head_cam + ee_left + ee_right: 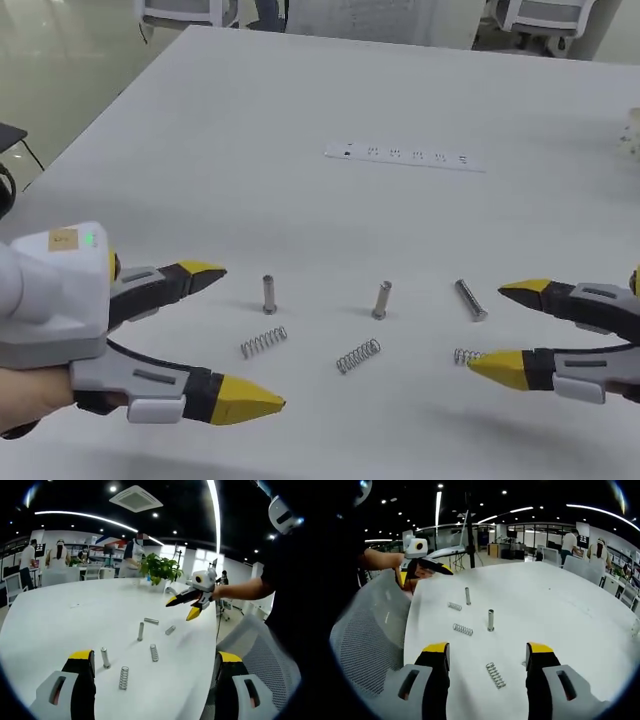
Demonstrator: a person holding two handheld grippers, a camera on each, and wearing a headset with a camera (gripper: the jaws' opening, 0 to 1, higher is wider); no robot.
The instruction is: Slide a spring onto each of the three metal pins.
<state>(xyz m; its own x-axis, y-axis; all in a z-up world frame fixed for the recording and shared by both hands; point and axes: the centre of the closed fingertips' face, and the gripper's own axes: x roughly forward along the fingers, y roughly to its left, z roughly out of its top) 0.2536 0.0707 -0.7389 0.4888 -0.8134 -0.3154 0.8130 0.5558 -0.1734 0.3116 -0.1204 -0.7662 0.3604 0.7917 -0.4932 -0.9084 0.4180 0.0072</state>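
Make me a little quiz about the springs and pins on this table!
1. How many springs lie loose on the table? A) two B) three C) four
2. True or false: the left gripper and the right gripper are both open.
3. Fill in: the pin nearest the right gripper is not upright; it is ____.

Key: 1 B; 2 true; 3 lying down.

Bright, even light from ceiling lamps [440, 486]; soft shadows on the white table [300, 90]; fisheye bending toward edges; mild blur.
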